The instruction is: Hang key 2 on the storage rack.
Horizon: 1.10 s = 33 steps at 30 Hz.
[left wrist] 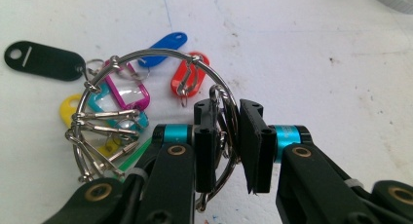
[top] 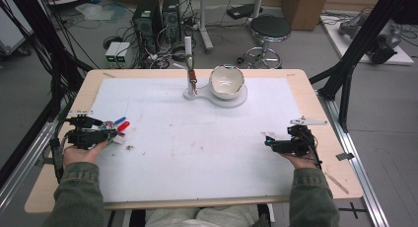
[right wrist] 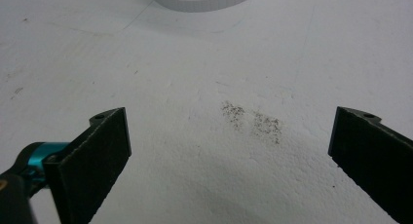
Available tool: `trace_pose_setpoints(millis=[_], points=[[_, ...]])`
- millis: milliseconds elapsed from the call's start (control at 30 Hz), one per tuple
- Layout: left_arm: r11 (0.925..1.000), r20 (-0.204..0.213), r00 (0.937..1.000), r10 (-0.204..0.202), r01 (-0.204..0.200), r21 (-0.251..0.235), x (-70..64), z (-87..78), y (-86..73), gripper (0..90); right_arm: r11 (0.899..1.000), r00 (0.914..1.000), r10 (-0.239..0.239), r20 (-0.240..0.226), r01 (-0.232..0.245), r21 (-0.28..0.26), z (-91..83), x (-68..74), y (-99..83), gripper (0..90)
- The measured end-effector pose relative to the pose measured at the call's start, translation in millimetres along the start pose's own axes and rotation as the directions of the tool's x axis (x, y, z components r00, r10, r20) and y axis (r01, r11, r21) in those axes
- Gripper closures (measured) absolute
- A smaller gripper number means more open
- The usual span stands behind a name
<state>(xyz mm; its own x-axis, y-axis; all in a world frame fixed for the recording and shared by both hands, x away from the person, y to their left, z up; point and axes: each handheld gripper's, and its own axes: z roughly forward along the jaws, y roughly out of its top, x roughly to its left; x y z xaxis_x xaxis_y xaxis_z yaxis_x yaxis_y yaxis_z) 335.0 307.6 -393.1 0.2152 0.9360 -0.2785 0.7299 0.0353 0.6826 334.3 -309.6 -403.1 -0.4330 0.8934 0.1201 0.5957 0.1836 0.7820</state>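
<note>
Left tongs clamped on a big key ring with bright tags, at the table's left edge. Right tongs wide apart, gripping nothing. White bowl far back on a stand. No readable writing.

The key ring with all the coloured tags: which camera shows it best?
The left gripper view: the key ring sits close up between the jaws, its tags and clips distinct. The high view shows a small cluster of colour by the left gripper. The right gripper view looks at bare white mat.
</note>
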Motion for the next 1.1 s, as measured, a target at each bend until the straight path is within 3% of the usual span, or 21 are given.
trace_pose_setpoints(millis=[167, 333, 633, 1100], points=[[0.9998, -0.006, 0.9998, 0.017, -0.017, -0.008, -2.6, -7.1, 4.4, 77.1, 1.0, 1.0, 0.002, -0.001, -0.002, -0.004, -0.7, -1.5, -0.3, 0.8], [0.9997, 0.034, 0.9994, -0.002, 0.003, -0.025, -1.3, -14.0, 11.2, 77.0, 1.0, 1.0, 0.0, -0.007, 0.0, -0.002, -0.8, -1.3, 0.0, 0.7], [0.9989, 0.046, 0.9989, 0.004, -0.002, -0.047, -7.8, -21.9, 25.6, 77.0, 1.0, 1.0, 0.002, -0.008, -0.002, -0.003, -0.6, -2.0, -0.2, 0.7], [0.9954, 0.044, 0.9973, 0.059, -0.056, -0.077, -25.1, -33.0, 58.0, 77.0, 1.0, 0.9999, 0.007, -0.011, -0.007, -0.005, -1.1, -2.5, -0.2, 0.8]])
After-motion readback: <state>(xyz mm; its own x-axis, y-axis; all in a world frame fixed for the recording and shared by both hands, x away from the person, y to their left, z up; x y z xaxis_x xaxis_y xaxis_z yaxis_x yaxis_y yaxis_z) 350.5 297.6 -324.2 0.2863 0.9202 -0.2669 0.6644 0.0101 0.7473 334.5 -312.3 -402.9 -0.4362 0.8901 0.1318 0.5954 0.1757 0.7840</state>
